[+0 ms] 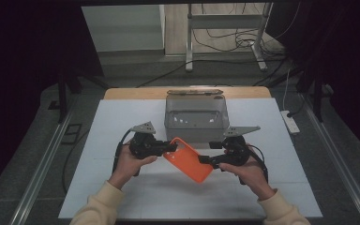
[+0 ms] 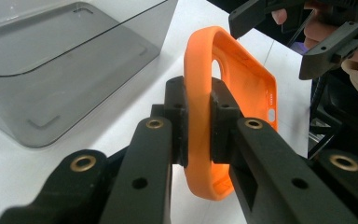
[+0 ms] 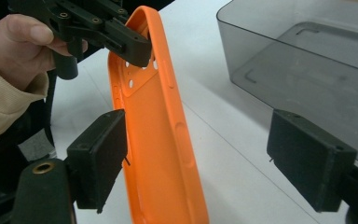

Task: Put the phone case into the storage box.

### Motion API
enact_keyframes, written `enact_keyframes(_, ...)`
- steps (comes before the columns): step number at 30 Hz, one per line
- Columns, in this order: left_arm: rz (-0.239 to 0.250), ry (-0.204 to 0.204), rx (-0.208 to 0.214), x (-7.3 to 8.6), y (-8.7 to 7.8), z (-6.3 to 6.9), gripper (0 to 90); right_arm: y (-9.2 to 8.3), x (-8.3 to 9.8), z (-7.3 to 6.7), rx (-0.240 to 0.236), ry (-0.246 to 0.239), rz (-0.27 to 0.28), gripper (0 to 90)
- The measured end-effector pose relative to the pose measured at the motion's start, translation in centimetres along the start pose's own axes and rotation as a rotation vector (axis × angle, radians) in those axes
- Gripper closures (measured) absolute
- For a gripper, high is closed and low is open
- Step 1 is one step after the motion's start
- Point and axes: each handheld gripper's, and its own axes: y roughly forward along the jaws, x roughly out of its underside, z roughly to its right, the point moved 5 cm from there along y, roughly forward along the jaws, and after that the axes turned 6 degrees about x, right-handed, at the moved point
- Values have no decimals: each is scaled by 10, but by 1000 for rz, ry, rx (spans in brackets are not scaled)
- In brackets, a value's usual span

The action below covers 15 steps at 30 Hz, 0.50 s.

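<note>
An orange phone case (image 1: 188, 160) hangs tilted above the white table, its hollow side showing in the left gripper view (image 2: 244, 81). My left gripper (image 1: 170, 147) is shut on the rim at the case's camera-hole end (image 2: 198, 109); both pads press the rim. My right gripper (image 1: 206, 160) stands open, with its jaws wide on either side of the case's other end (image 3: 200, 156). Its left pad (image 3: 100, 156) lies close beside the case (image 3: 161, 135), and the right pad (image 3: 310, 161) stands well away.
A smoky clear plastic box (image 1: 197, 119) stands on the table just behind the grippers, open at the top (image 3: 307, 60). A white mat (image 1: 122, 122) covers the table. A power strip (image 1: 290, 122) lies on the floor at the right.
</note>
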Motion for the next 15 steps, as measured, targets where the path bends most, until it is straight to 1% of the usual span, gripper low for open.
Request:
enact_keyframes(7, -3, 12, 1, 0, 1, 1, 811, 5, 1, -3, -21, -3, -10, 208)
enact_keyframes(15, -3, 23, 4, -1, 3, 4, 810, 10, 2, -8, -46, -4, -9, 220)
